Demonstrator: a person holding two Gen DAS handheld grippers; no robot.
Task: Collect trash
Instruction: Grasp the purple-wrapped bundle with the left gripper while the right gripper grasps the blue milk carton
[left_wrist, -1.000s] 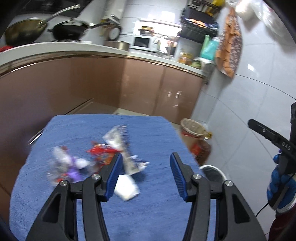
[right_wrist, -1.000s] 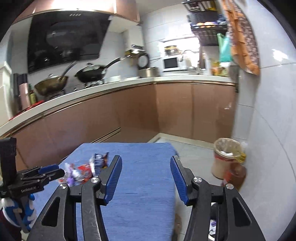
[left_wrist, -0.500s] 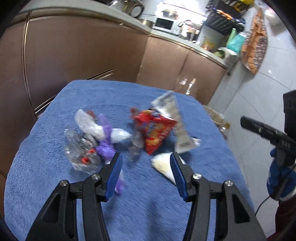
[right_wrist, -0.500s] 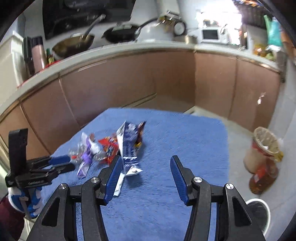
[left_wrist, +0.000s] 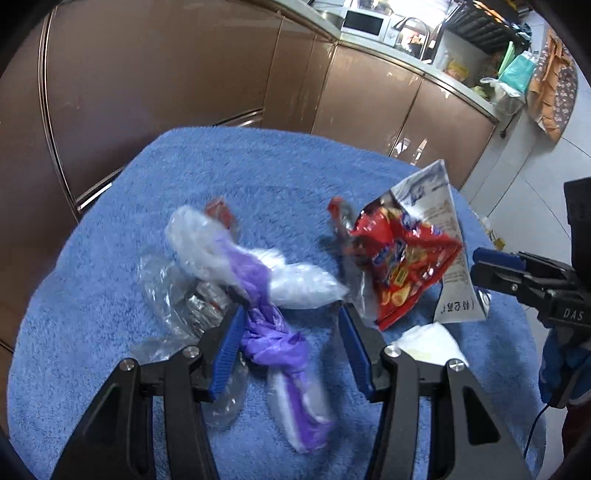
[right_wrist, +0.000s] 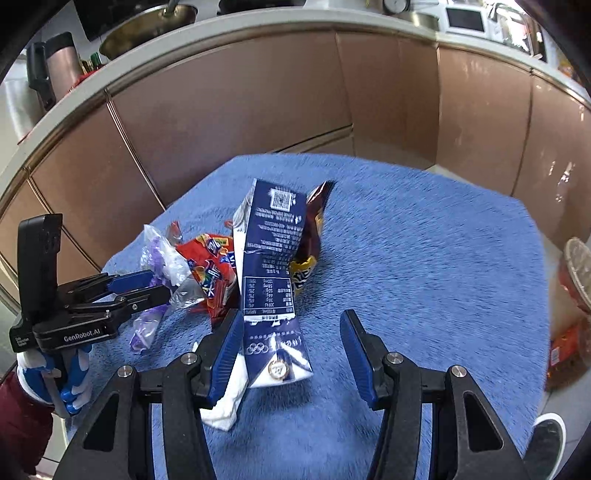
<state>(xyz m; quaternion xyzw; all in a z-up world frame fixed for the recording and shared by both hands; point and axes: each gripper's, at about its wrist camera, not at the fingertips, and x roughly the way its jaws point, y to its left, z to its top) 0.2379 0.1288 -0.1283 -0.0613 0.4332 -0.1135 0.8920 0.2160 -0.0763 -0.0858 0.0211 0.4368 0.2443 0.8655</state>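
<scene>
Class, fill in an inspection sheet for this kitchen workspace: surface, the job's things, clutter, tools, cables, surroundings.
Surface: blue towel covering the table.
Job's things: flattened navy carton, red snack bag, purple wrapper, clear plastic bags, white tissue, brown wrapper.
Clutter: nothing seen.
Tools: left tool open over the purple wrapper; right tool open over the carton.
Cables: thin black cable below the right hand.
Surroundings: brown cabinets, microwave, lined bin.

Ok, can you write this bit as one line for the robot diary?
phase: reaching for trash | left gripper: open over purple wrapper | right gripper: open beside blue milk carton | surface: blue towel | held: nothing
</scene>
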